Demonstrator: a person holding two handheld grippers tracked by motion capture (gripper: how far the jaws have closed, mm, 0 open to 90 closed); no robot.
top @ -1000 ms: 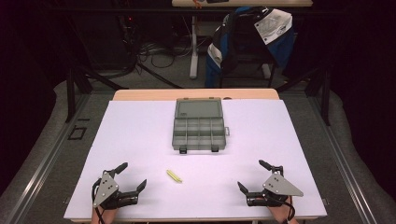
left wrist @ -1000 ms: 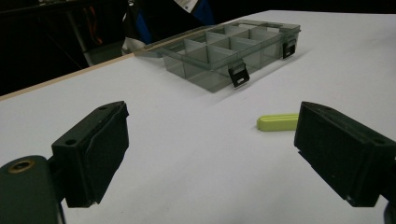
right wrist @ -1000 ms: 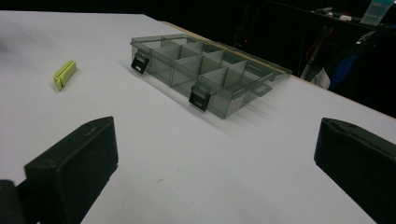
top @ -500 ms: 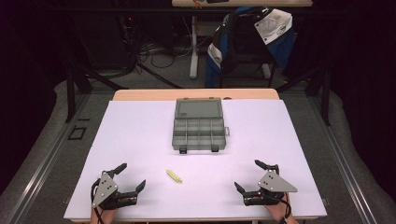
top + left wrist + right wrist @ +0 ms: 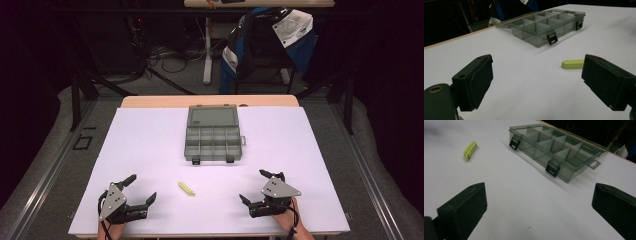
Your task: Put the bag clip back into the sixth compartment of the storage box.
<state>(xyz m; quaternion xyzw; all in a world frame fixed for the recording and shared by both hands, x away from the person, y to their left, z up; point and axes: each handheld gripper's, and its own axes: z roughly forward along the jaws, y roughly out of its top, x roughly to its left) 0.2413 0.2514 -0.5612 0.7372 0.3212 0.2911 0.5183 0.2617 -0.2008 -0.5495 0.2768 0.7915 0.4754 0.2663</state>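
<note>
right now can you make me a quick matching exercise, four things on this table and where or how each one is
Things:
1. compartment box
2. yellow-green clip
3. left tool
4. right tool

Descriptions:
A. open, low at the table's near right edge
B. lies flat on the white table between the two tools
C. lid folded back, at the far middle of the table
D. open, low at the table's near left edge

Pairs: 1-C, 2-B, 3-D, 4-A
</note>
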